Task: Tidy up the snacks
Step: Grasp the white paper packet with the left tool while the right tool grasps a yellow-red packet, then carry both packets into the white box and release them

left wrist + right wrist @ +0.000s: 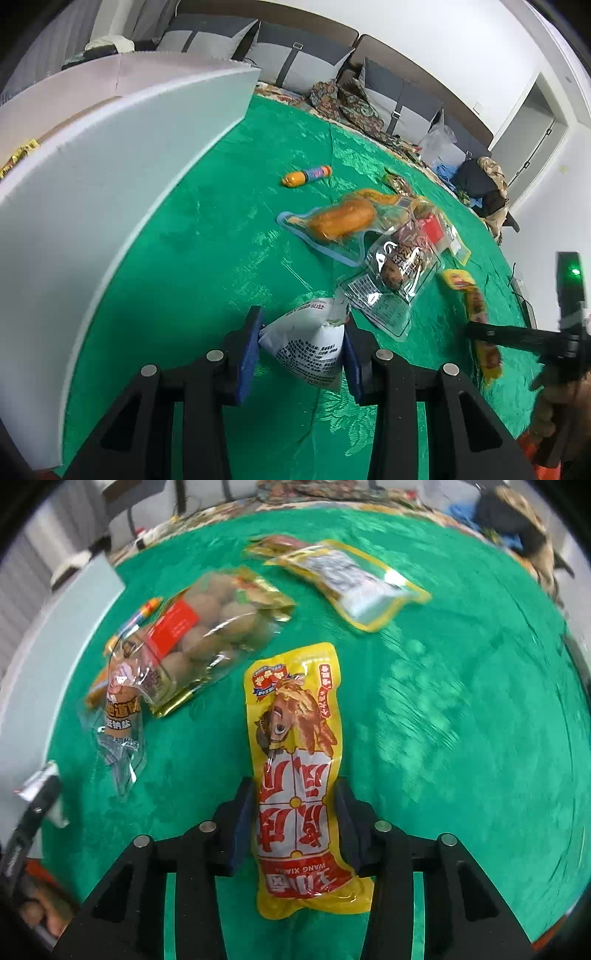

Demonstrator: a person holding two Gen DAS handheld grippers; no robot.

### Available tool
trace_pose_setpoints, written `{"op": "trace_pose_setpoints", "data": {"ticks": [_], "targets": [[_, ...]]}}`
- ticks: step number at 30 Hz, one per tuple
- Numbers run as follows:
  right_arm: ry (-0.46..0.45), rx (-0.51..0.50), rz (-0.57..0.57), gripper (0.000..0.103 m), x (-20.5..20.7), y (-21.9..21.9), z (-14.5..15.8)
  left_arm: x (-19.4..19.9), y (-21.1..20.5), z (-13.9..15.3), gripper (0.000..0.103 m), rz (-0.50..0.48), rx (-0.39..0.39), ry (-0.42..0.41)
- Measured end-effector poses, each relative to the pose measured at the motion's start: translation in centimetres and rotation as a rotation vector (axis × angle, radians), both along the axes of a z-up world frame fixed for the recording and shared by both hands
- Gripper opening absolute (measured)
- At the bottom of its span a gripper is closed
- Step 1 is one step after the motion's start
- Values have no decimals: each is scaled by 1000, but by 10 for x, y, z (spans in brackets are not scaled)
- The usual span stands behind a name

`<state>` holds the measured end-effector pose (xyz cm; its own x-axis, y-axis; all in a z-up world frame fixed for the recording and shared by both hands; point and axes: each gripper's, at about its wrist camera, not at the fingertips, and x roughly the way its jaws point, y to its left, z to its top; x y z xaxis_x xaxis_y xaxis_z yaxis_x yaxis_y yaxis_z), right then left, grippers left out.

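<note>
My left gripper (301, 322) is shut on a white snack packet (308, 345) with black print, held just above the green tablecloth (192, 266). In the right wrist view, a long yellow snack packet (291, 709) with red lettering runs lengthwise between the blue pads of my right gripper (293, 787). Both pads press its edges. The same yellow packet (476, 302) shows at the right edge of the left wrist view, under the right gripper's black finger.
A tall white box (110, 184) stands left of the cloth. Loose on the cloth lie an orange sausage stick (306, 175), a clear bag with an orange bun (340, 219), a clear bag of brown snack (400, 264), a bag of brown balls (218, 627) and a yellow-edged packet (354, 587). A sofa lies behind.
</note>
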<state>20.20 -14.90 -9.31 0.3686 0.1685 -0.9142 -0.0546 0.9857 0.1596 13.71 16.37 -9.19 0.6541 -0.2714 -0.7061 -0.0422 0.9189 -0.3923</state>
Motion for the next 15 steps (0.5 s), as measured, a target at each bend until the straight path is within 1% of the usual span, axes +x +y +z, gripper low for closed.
{"op": "trace_pose_setpoints", "data": {"ticks": [1, 2, 4, 5, 8, 12, 15], "targets": [[-1, 37, -16, 44, -3, -8, 2, 0, -2, -1, 39, -6, -1, 2], [-2, 112, -43, 44, -10, -21, 6, 0, -3, 0, 39, -12, 0, 2], [-4, 199, -78, 44, -18, -38, 10, -1, -9, 3, 39, -32, 12, -9], [-11, 269, -97, 44, -25, -49, 13, -3, -11, 3, 39, -38, 14, -11], [-19, 385, -136, 44, -38, -64, 18, -7, -13, 8, 39, -55, -17, -14], [-26, 468, -162, 44, -51, -72, 24, -14, -10, 17, 39, -57, -85, -19], [-40, 508, -163, 44, -60, -75, 30, -23, -7, 26, 39, -59, -126, -28]]}}
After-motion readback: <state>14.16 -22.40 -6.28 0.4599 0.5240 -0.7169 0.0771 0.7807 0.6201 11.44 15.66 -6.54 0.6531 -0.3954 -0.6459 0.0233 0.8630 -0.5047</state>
